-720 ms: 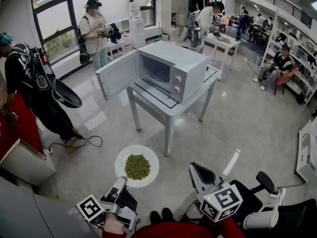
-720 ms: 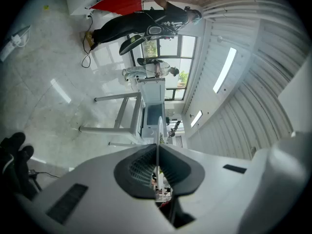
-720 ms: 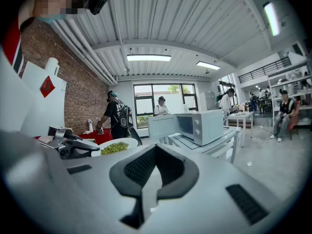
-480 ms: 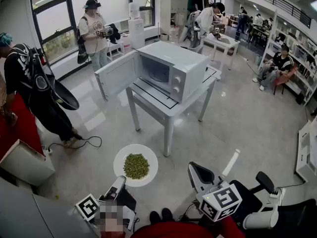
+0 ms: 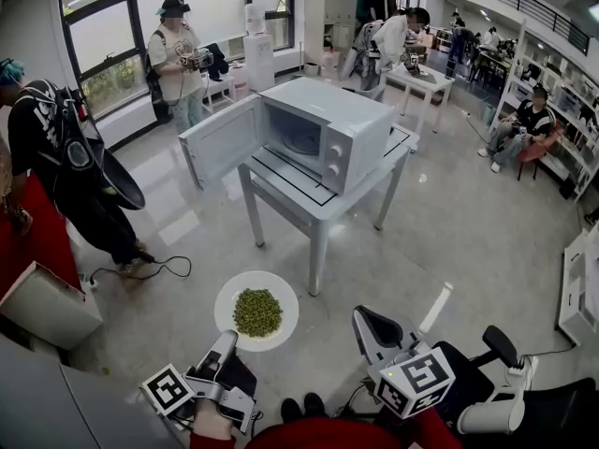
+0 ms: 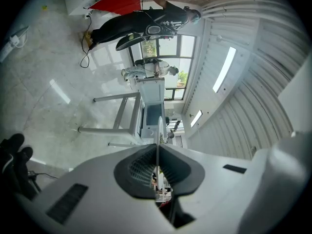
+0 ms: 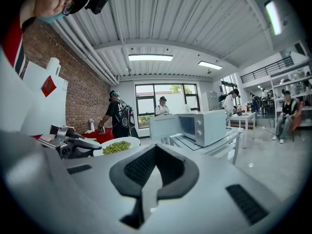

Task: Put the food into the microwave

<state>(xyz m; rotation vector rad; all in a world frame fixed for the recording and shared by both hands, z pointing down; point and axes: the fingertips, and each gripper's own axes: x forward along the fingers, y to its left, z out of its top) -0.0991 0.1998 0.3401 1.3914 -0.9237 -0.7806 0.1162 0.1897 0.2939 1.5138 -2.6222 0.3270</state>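
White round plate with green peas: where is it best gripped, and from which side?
Grip the white round plate by its thin bare rim, from the person's side, jaws level: the green peas heap in the middle. The left gripper pinches it there.

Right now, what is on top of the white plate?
A heap of green food lies in the middle of the plate. The surface under the heap is hidden.
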